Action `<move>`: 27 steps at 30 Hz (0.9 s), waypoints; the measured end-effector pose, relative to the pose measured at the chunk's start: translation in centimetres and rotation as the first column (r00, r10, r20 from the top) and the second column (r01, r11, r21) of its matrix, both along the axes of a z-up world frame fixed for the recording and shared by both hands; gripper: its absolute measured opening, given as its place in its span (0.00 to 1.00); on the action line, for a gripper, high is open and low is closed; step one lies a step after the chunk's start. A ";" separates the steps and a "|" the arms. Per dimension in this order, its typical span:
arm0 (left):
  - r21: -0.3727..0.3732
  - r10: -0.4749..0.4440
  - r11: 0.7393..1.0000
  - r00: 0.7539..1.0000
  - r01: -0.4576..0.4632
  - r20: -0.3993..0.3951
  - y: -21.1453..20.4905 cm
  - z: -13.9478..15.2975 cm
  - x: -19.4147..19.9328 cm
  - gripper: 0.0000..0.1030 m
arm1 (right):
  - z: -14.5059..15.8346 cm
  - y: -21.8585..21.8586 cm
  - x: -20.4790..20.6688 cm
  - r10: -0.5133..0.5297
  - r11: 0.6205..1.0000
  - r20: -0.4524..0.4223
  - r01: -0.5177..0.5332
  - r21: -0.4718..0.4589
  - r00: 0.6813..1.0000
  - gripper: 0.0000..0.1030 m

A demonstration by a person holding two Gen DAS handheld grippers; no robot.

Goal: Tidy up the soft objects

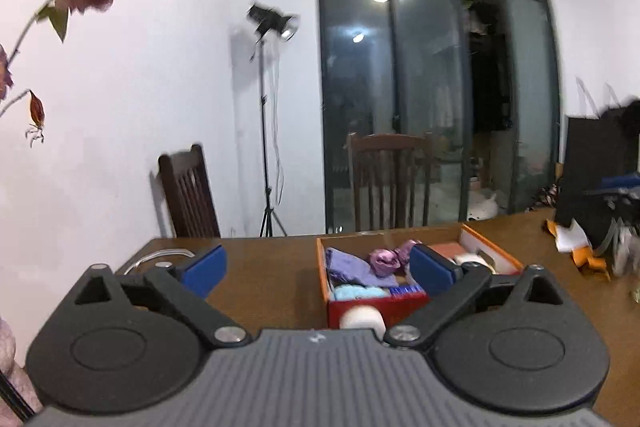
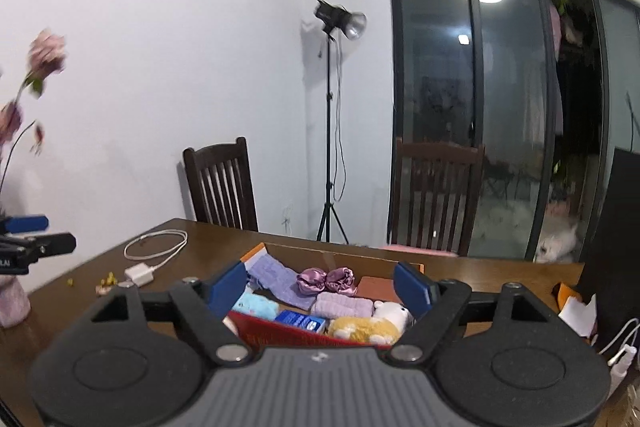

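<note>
Both tools, left tool [image 1: 316,267] and right tool [image 2: 320,287], are hovering spread and empty over the filled orange cardboard box [image 2: 408,265]; sorting seems nearly finished; next, the penguin plush [image 1: 576,247] near the counter's far-right edge.

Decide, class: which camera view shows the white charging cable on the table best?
The right wrist view: the white charging cable lies coiled and whole, plug included. The left wrist view shows only a loop of it behind that gripper's finger.

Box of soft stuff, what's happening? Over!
Left gripper open, empty. Right gripper open, empty. Box filled with soft items. Nothing in the way.
</note>
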State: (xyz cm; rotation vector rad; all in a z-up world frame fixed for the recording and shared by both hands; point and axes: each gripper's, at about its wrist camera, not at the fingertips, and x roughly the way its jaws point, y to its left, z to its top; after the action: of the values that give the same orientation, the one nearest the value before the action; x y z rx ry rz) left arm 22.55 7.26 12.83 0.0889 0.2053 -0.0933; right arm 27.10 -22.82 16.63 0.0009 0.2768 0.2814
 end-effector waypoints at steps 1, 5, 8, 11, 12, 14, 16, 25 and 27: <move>0.014 -0.011 1.000 1.000 0.011 -0.002 -0.3 -0.8 -1.2 0.98 | -0.6 0.2 -1.1 0.006 1.000 0.005 -0.006 -0.002 1.000 0.79; -0.011 -0.056 0.998 0.998 0.055 -0.030 -1.0 -3.7 -5.2 1.00 | -3.9 1.2 -5.3 0.047 0.999 0.004 -0.047 0.010 0.999 0.82; -0.051 -0.053 0.997 0.997 0.050 -0.058 -0.7 -5.8 -8.1 1.00 | -6.6 1.3 -8.4 0.057 0.997 -0.018 -0.056 0.049 0.998 0.82; -0.111 -0.032 0.994 0.992 0.018 -0.122 0.4 -7.8 -9.6 1.00 | -9.4 0.9 -10.8 0.074 0.992 -0.072 -0.066 0.103 0.995 0.83; -0.130 -0.031 0.992 0.987 0.011 -0.155 0.9 -8.4 -9.6 1.00 | -10.3 0.7 -11.2 0.079 0.991 -0.096 -0.068 0.115 0.992 0.83; -0.134 -0.019 0.991 0.981 -0.007 -0.192 1.5 -9.0 -9.3 1.00 | -11.6 0.4 -11.4 0.082 0.989 -0.136 -0.063 0.133 0.987 0.83; -0.126 0.005 0.992 0.978 -0.032 -0.207 1.8 -9.4 -8.6 1.00 | -12.4 0.4 -11.1 0.061 0.991 -0.170 -0.039 0.129 0.984 0.83; -0.134 -0.019 0.991 0.966 -0.017 -0.260 1.2 -11.2 -4.2 1.00 | -13.6 2.8 -7.4 0.083 0.995 -0.202 -0.069 0.077 0.976 0.81; -0.137 -0.035 0.991 0.962 -0.003 -0.273 1.0 -11.5 -2.7 1.00 | -13.9 3.2 -5.9 0.079 0.996 -0.226 -0.068 0.056 0.971 0.80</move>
State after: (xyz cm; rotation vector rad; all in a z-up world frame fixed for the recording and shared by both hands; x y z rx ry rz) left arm 19.87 8.25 1.28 -0.0597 0.4751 -0.1354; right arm 21.17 -19.65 2.71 0.0707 0.4988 0.3626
